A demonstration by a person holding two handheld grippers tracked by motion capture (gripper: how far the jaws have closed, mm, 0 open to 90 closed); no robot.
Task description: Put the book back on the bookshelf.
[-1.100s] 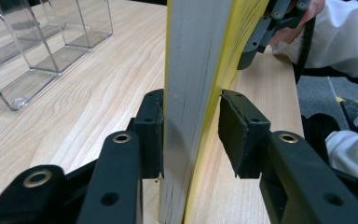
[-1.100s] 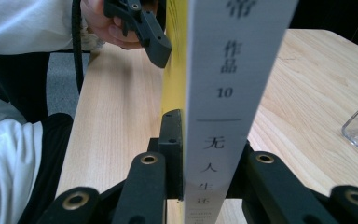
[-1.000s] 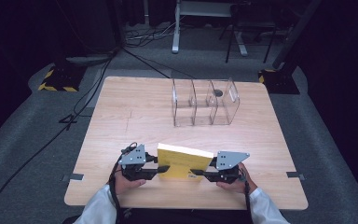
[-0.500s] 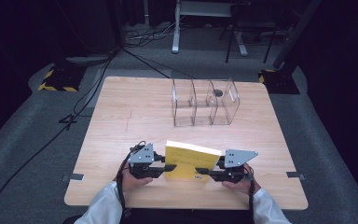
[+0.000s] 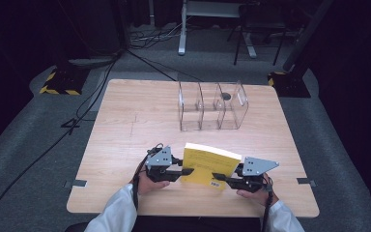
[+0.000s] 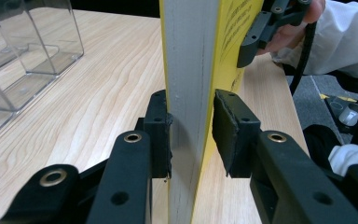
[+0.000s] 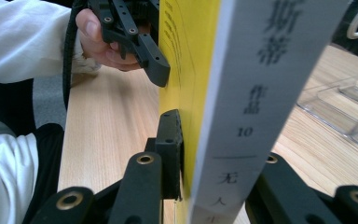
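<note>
Through the left gripper view I see my left tool (image 6: pixel 191 135) closed on a yellow book (image 6: pixel 189 70) standing upright on its edge, the pale page block facing me. One black pad (image 6: pixel 160 133) presses the page-block side; the other sits against the yellow cover. Farther off, the right tool (image 6: pixel 261 32) grips the same book higher up, with a hand and white sleeve (image 6: pixel 340 42) behind it. A clear plastic organizer (image 6: pixel 23 56) stands at the left on the wooden table (image 6: pixel 107 79).

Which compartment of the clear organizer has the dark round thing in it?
The rightmost compartment of the clear organizer, seen from the high view: a dark round thing sits there; the other two look empty.
</note>
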